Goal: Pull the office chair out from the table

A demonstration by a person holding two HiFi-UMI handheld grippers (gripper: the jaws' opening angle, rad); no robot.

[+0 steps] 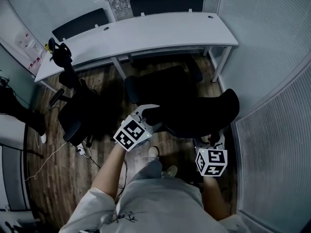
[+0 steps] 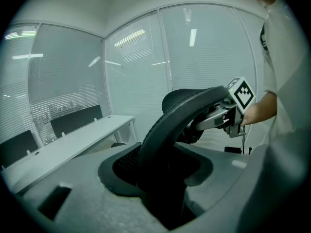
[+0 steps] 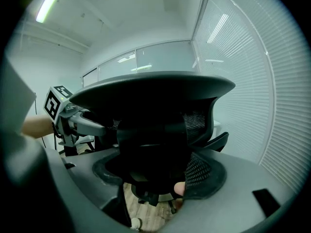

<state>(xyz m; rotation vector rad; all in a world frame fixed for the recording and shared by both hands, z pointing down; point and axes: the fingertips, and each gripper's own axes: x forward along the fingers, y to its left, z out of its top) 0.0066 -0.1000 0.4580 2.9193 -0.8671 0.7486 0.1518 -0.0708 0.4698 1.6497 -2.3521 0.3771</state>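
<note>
The black office chair [image 1: 180,101] stands on the wooden floor in front of the white table [image 1: 146,33], its seat partly out from under the table's edge. I hold the top of its mesh backrest from both ends. My left gripper [image 1: 151,113] is shut on the backrest's left rim, which runs between its jaws in the left gripper view [image 2: 165,188]. My right gripper [image 1: 214,139] is shut on the right end, where the backrest [image 3: 155,125] fills the gap between its jaws. Each gripper view shows the other gripper across the backrest [image 2: 226,115] [image 3: 77,120].
A second black chair [image 1: 73,115] stands at the left beside a dark stand [image 1: 58,55]. Two more chairs [image 1: 80,23] [image 1: 165,4] are behind the table. A white table leg [image 1: 221,64] and a blind-covered glass wall [image 1: 272,130] are close on the right. A cable and plug [image 1: 82,150] lie on the floor.
</note>
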